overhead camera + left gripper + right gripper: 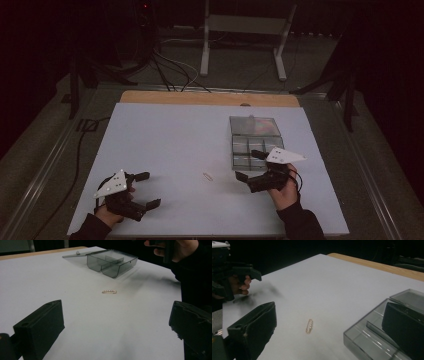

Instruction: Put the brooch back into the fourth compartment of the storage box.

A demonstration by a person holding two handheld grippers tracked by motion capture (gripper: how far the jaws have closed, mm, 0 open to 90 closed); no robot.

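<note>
A small gold pin with pearls (207,176) lies flat on the white table sheet, also seen in the left gripper view as the pin (109,291) and in the right gripper view as the pin (309,326). A clear smoky compartment box (255,147) stands open, its lid (254,125) laid back. My left gripper (149,189) is open near the front left, empty, well left of the pin. My right gripper (249,165) is open and empty, hovering at the box's front edge, right of the pin.
The white sheet (165,135) covers a wooden tabletop (210,98). Beyond the table stand a white frame (245,30) and dark cables (165,65) on the floor. A cable (75,165) trails off the left side.
</note>
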